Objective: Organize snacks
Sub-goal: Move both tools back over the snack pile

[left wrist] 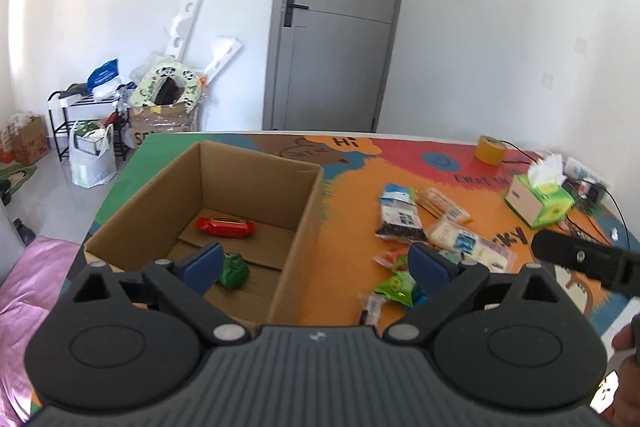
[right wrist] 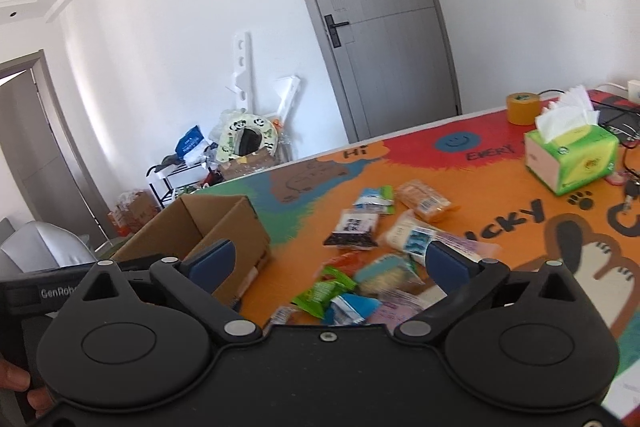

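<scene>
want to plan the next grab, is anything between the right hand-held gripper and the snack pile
Nothing visible. The right hand-held gripper is open and empty, and the snack pile lies on the table right ahead of its fingertips. The box stands off to the left.

Brown cardboard box (left wrist: 248,187), red snack packet (left wrist: 225,227), green tissue box (left wrist: 538,201), yellow tape roll (left wrist: 490,149)

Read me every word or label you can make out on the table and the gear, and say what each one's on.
"Hi": on the orange blob of the table mat.
"EVERY": on the mat's red patch; the rest is hidden.
"CKY": on the mat's orange area; partly hidden.
"GenRob": strap on the left gripper, cut off.
Snack packets, tissue box: print too blurred.
</scene>
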